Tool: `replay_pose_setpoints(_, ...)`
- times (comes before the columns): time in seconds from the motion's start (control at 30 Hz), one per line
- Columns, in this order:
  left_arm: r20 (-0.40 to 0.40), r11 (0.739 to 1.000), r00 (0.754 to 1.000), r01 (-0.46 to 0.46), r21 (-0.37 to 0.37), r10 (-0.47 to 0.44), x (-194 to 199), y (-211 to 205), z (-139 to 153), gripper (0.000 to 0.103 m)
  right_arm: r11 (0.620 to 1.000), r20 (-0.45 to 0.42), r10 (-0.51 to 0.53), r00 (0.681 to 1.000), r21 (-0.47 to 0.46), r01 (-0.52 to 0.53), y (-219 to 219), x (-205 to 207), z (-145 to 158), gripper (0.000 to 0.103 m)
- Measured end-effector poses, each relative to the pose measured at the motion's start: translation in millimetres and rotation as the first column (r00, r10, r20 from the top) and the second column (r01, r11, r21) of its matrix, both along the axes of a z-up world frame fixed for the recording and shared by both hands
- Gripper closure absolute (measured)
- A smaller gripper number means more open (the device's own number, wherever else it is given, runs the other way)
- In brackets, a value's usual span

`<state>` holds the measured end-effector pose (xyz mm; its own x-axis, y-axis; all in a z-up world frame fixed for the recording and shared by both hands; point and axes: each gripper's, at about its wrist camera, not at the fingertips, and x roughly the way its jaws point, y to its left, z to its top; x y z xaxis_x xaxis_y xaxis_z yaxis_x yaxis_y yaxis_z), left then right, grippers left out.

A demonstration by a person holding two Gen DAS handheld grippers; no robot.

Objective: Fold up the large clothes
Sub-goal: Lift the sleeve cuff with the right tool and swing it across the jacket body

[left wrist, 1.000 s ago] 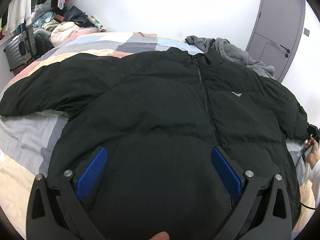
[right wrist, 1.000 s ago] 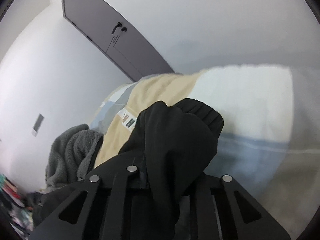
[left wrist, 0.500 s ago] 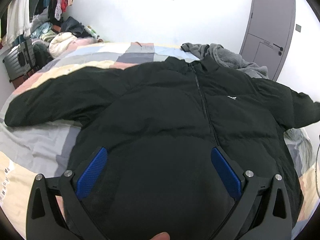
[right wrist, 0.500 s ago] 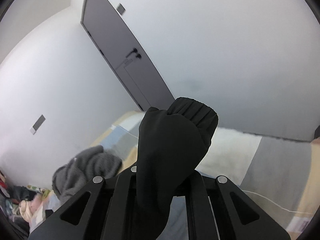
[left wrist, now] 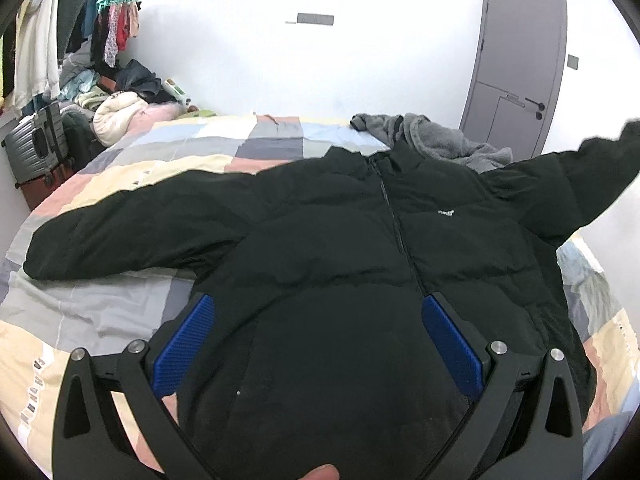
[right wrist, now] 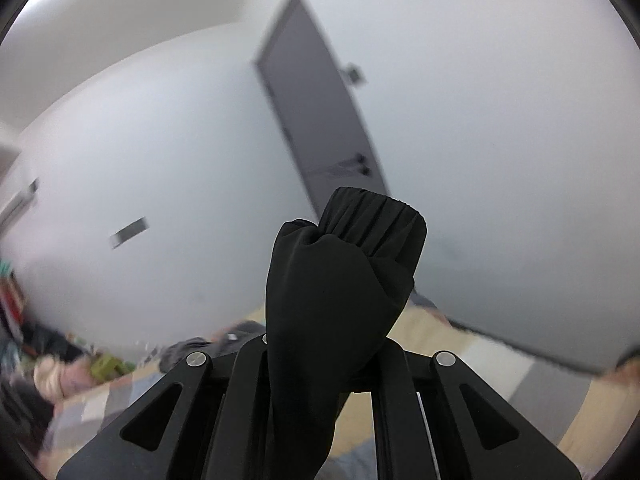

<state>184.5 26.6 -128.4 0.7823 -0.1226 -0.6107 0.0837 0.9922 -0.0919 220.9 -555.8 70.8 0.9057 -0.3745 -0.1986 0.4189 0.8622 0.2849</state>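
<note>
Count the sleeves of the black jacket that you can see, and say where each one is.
2. One sleeve lies flat on the bed, stretched left. The other sleeve is lifted off the bed, its cuff clamped in the right gripper.

The room is bright with soft, even light, and the white wall (left wrist: 224,40) almost glows. The black jacket (left wrist: 340,248) is so dark its folds hardly show. Near the round edges straight things bend, like the door (left wrist: 516,60). The right view is smeared: the door (right wrist: 320,120) looks fuzzy, but the sleeve (right wrist: 340,276) looks sharp.
</note>
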Motion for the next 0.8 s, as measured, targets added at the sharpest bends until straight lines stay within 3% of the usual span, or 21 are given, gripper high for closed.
replay_pose_setpoints(0.17, 0.02, 1.0, 1.0, 0.001, -0.017, -0.001, -9.0, 11.8, 3.5, 0.0, 0.979, 0.017, 0.127, 0.992, -0.162, -0.123, 102.3, 10.8, 51.4, 0.097)
replay_pose_setpoints(0.37, 0.044, 1.0, 0.999, -0.006, -0.02, 0.007, -16.6, 23.6, 6.0, 0.0, 0.933, 0.019, 0.272, 0.962, -0.25, -0.259, 216.8, 26.2, 72.0, 0.097)
replay_pose_setpoints(0.6, 0.052, 0.995, 0.996, -0.066, -0.073, 0.07, -23.6, 56.0, 10.6, 0.0, 0.832, -0.073, 0.471, 0.879, -0.296, -0.47, 357.9, 65.7, 39.5, 0.096)
replay_pose_setpoints(0.7, 0.053, 0.993, 0.995, -0.086, -0.083, 0.09, -27.6, 69.5, 7.3, 0.0, 0.776, -0.137, 0.537, 0.832, -0.307, -0.551, 416.7, 88.9, 6.2, 0.096)
replay_pose_setpoints(0.8, 0.024, 0.993, 0.994, -0.106, -0.059, 0.108, -24.7, 75.4, -1.7, 0.0, 0.731, -0.198, 0.6, 0.775, -0.259, -0.632, 478.6, 104.4, -25.8, 0.096)
